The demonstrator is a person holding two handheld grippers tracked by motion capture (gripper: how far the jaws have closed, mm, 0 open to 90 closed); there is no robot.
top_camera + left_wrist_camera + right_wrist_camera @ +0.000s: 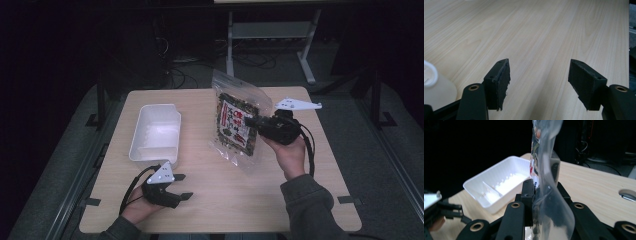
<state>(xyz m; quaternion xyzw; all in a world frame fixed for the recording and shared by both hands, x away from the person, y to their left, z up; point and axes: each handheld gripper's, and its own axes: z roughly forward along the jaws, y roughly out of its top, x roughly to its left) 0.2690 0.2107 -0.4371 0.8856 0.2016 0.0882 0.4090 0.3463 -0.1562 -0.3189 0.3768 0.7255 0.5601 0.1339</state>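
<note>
A clear snack bag (237, 120) with a dark printed label hangs above the middle of the wooden table (215, 200), held by its right edge. My right gripper (252, 121) is shut on the bag (544, 195), whose plastic rises between the jaws in the right gripper view. A white plastic tub (156, 132) sits on the table's left half; it shows as a divided tub (499, 185) beyond the bag. My left gripper (182, 186) rests near the front left of the table, open, with bare wood between its jaws (539, 85).
A white rounded object (430, 75) lies at the left edge of the left gripper view. A round metal grommet (627, 194) is set in the tabletop. Beyond the far table edge, dark floor holds cables and a white desk frame (270, 35).
</note>
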